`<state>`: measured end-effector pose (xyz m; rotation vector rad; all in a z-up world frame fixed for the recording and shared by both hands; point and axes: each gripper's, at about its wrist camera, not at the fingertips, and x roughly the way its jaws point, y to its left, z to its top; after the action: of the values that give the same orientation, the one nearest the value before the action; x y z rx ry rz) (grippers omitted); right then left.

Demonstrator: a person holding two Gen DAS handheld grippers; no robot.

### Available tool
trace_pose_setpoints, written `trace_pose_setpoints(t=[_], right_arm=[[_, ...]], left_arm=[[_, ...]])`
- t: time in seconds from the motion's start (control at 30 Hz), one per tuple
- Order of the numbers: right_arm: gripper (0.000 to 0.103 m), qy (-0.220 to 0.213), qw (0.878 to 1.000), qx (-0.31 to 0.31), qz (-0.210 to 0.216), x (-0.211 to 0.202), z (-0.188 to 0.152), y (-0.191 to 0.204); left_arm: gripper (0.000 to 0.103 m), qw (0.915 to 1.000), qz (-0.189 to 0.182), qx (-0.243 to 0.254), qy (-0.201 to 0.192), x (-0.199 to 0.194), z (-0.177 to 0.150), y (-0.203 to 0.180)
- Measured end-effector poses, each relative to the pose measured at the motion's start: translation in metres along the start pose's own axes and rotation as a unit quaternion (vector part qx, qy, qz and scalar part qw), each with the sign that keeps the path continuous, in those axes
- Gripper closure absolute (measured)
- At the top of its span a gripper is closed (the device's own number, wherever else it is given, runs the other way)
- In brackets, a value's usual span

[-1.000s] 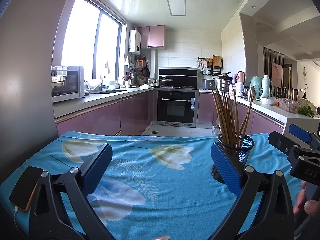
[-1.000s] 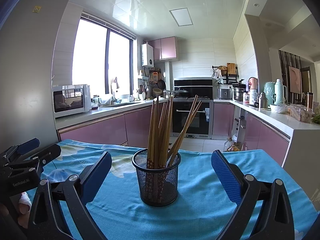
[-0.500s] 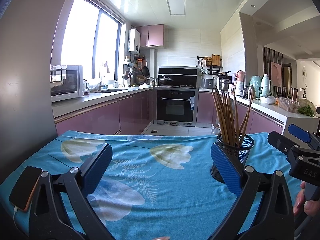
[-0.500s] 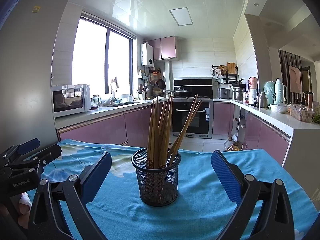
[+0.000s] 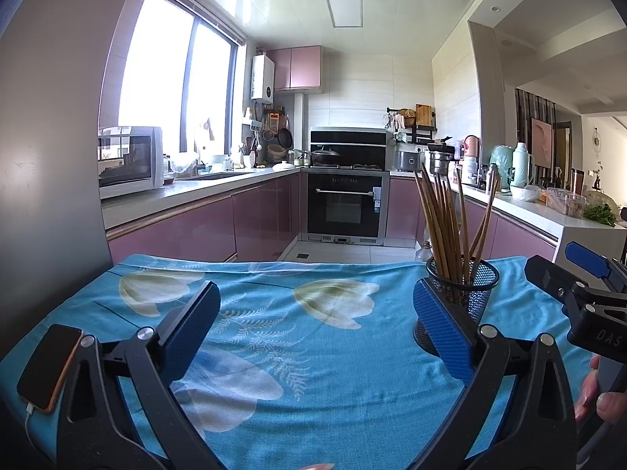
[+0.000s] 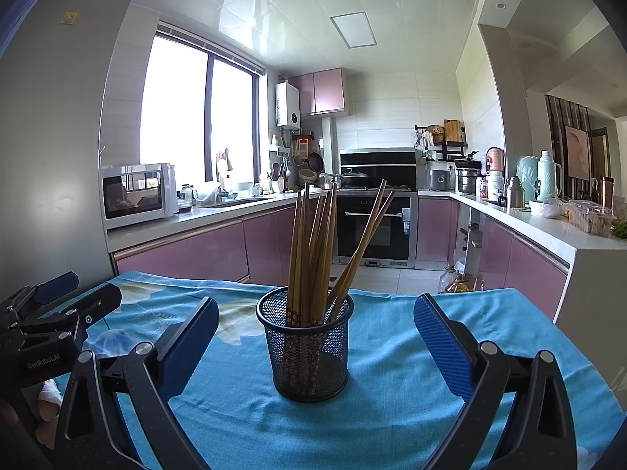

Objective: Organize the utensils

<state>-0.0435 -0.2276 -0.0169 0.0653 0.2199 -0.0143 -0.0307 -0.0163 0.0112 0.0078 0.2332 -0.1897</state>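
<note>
Phone (image 5: pixel 49 366): lower left of my left view, lying flat on the tabletop's blue flowered cloth (image 5: pixel 313 352), partly cut off behind my left tongs' arm.
Left tongs (image 5: pixel 313 327): spread wide, holding nothing, only bare cloth between the pads.
Mesh cup (image 6: pixel 305 348): in my left view it stands right of centre, half hidden behind the right-hand pad; I cannot tell whether they touch.
Chopsticks (image 6: pixel 313 258): upright in the cup, two leaning to the right; lower ends blurred by the mesh.
Right tongs (image 6: pixel 313 337): spread wide, empty, the cup centred between the pads and clear of both.
My hands: only fingertips show at the frame edges.
</note>
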Motion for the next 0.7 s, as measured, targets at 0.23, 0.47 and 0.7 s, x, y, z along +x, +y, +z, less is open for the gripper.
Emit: trace_pose_setpoints(t=[0.23, 0.47, 0.7], right_arm=[[0.007, 0.001, 1.0, 0.001, 0.0, 0.001, -0.0011, 0.0], [0.007, 0.001, 1.0, 0.002, 0.001, 0.0014, -0.0012, -0.0009], [0.007, 0.0, 1.0, 0.002, 0.001, 0.0, -0.001, -0.001]], left_arm=[[0.006, 1.0, 0.0, -0.001, 0.002, 0.0011, -0.0006, 0.0007], [0.006, 1.0, 0.0, 0.0, 0.002, 0.0015, -0.0007, 0.0004], [0.006, 1.0, 0.003, 0.003, 0.005, 0.0018, -0.0019, -0.0006]])
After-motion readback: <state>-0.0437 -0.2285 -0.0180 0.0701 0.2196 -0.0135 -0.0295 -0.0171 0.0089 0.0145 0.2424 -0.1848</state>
